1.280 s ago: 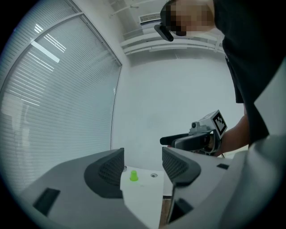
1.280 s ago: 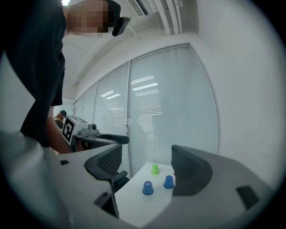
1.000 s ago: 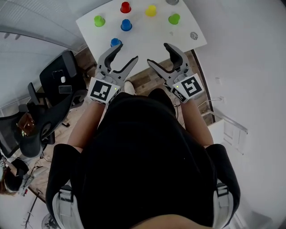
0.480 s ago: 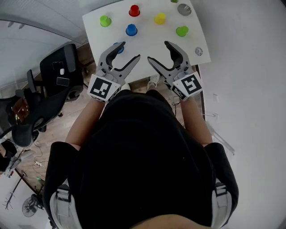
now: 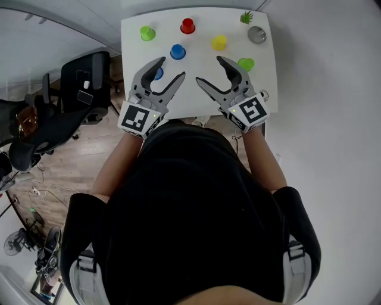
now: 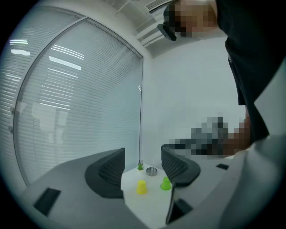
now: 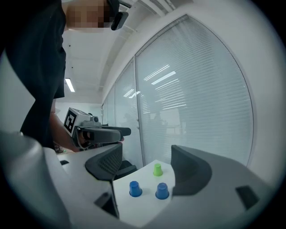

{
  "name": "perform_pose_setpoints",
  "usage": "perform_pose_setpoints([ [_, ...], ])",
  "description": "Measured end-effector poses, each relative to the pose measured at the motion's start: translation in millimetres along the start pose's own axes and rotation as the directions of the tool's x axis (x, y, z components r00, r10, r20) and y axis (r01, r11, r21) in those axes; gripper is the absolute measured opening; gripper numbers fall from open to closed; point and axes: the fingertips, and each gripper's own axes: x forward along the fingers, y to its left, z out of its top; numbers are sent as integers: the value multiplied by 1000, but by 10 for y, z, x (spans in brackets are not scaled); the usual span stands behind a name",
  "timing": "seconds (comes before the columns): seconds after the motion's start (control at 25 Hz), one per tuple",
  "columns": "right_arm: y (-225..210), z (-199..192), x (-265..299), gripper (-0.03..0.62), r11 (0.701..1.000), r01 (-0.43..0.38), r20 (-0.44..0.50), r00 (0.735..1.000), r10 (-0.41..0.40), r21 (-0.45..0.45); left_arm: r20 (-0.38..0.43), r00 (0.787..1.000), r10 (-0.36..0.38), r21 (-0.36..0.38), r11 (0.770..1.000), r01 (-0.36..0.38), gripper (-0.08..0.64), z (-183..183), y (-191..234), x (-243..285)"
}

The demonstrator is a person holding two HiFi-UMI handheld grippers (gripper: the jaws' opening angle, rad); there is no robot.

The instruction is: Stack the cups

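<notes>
Several small cups stand upside down on the white table (image 5: 196, 95): red (image 5: 187, 25), yellow (image 5: 219, 42), two green (image 5: 147, 33) (image 5: 246, 64) and two blue (image 5: 177, 52) (image 5: 158, 73). My left gripper (image 5: 171, 67) hovers over the near left part, beside the nearer blue cup; its jaws are closing slightly with nothing between them. My right gripper (image 5: 209, 69) is open and empty, left of the near green cup. The left gripper view looks toward the yellow cup (image 6: 141, 187) and a green cup (image 6: 166, 183). The right gripper view shows both blue cups (image 7: 135, 188) (image 7: 161, 191) and a green one (image 7: 157, 169).
A round metal dish (image 5: 256, 34) and a small green plant (image 5: 246, 17) sit at the table's far right corner. Black office chairs (image 5: 77, 101) stand on the wooden floor to the left. A white wall runs along the right, window blinds along the left.
The table has swung square to me and come nearer. Both grippers now reach over its near edge, among the closest cups. Neither has taken hold of anything.
</notes>
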Motion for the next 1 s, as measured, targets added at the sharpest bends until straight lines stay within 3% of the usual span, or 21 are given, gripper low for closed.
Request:
perform_pose_setpoints([
  [0.28,-282,-226,51,314,995,-97,-44,994,97,1,-36,988,152,-17,988,-153,245,-155,57,141],
  [0.6,-407,-659,310,313,984,-172,-103,979,176,41,-95,951,294,2,955,-296,244,-401,189,101],
  [1.0,-375,-1144,799,298,979,-202,-172,964,204,30,-173,912,373,-5,925,-379,244,-924,555,-54],
])
